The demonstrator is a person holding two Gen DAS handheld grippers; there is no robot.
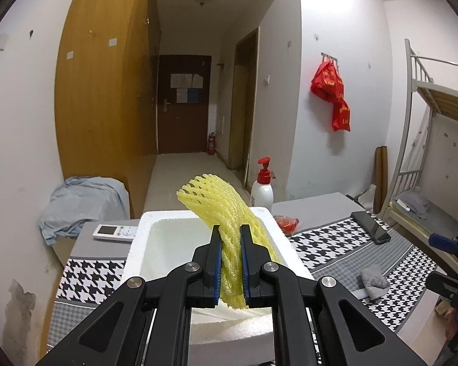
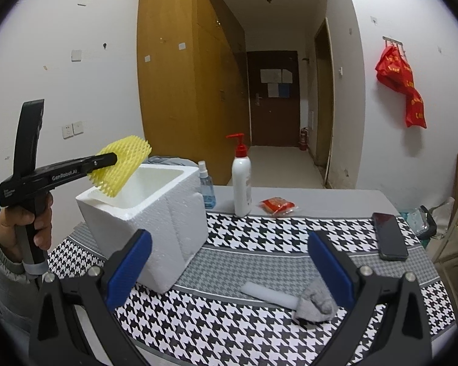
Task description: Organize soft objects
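Over the mouth of the white foam box (image 1: 155,262), left gripper (image 1: 231,256) clamped tight on the yellow foam net (image 1: 223,213), blue pads squeezing its middle so the mesh bunches between them and fans out above. Held tilted, upper end leaning to the far left over the hollow, lower end poking out beneath the jaws near the box's near wall. Looks like a drop-in being lined up: net clear of the rim, box open and apparently empty below.

From the other side, right gripper (image 2: 229,262) spread wide, nothing between its blue pads, hovering low above the checked tablecloth (image 2: 259,238). Straight ahead and near, just inside the right-hand finger: a small grey cloth (image 2: 316,303) crumpled against the end of a white foam strip (image 2: 267,295). Likely the next soft things to go, jaws already opened to suit.

Further out, clutter best left alone: white pump bottle (image 2: 241,180) and small blue spray bottle (image 2: 206,187) at the far edge beside the box, red packet (image 2: 278,206) just right of them, dark phone (image 2: 389,235) off to the right. Hand (image 2: 30,225) wrapped round the left tool's grip, far left of view.

Job early, by the look of it: one piece about to land, two waiting.
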